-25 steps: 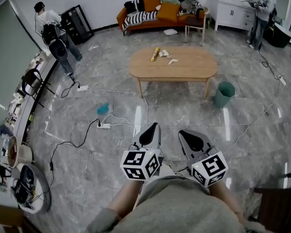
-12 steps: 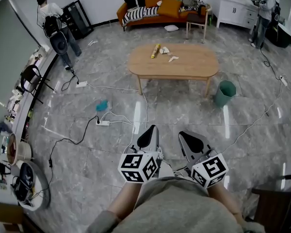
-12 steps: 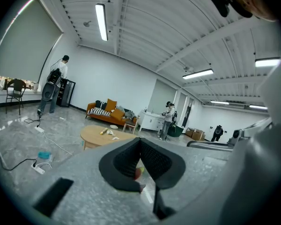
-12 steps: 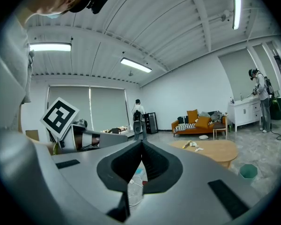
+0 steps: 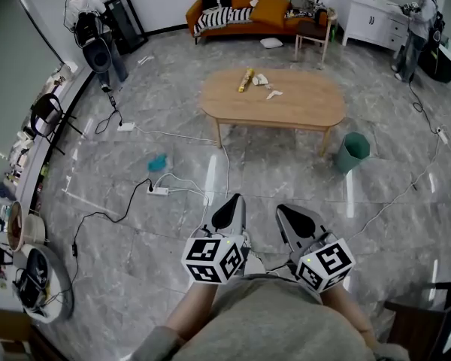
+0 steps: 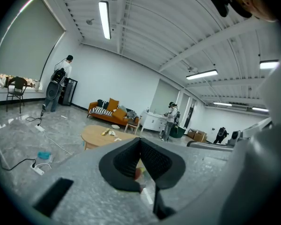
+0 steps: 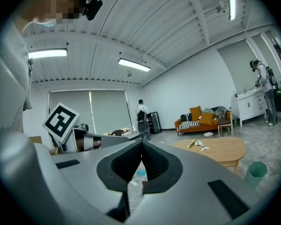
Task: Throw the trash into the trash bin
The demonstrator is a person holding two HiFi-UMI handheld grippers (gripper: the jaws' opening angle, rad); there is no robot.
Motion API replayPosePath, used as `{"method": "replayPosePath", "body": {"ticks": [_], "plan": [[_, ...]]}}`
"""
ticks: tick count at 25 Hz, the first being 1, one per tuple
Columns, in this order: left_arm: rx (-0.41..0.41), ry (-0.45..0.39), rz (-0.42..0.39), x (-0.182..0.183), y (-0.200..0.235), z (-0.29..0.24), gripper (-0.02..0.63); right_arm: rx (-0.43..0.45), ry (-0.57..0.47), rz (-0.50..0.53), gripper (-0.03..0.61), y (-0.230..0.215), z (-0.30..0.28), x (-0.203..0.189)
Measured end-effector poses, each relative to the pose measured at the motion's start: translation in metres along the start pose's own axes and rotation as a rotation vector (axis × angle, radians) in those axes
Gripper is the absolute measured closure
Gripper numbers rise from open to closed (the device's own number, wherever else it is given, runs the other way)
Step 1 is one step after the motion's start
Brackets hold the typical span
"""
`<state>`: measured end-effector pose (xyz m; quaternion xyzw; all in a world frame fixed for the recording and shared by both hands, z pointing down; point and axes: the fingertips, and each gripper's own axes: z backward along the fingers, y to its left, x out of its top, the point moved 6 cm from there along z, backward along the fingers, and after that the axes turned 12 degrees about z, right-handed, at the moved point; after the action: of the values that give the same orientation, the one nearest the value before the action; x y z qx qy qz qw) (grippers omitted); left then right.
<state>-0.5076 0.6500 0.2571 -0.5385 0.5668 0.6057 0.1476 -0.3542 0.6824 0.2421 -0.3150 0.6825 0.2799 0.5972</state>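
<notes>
**A:** Head view first. How far along is the job?

**B:** Barely begun, I'd say. The trash, one yellow piece and a few pale scraps, lies on the oval wooden surface, on its far half. The green trash bin stands on the floor just beside that surface's right end. I can't tell if anything is inside it.

**A:** And the two tools?

**B:** The left gripper and right gripper are side by side on the near side of the surface, well apart from it.

**A:** Left gripper view?

**B:** Its jaws are pressed together with nothing pinched. The surface and its trash show far beyond the tips.

**A:** Right gripper view?

**B:** Same there: the jaws meet on nothing. The surface sits off to the right of the tips, and the trash bin is by the end of the surface nearer the camera.

**A:** So what's left?

**B:** Everything, as I judge it: reach the surface, open the jaws, pick up each piece and drop it in the trash bin
</notes>
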Motion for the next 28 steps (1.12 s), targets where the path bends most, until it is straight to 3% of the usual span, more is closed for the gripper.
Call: {"method": "replayPosePath", "body": {"ticks": [28], "plan": [[0.005, -0.013, 0.067, 0.093, 0.105, -0.092, 0.617, 0.028, -0.009, 0.067, 0.571, -0.039, -0.165, 0.041]]}}
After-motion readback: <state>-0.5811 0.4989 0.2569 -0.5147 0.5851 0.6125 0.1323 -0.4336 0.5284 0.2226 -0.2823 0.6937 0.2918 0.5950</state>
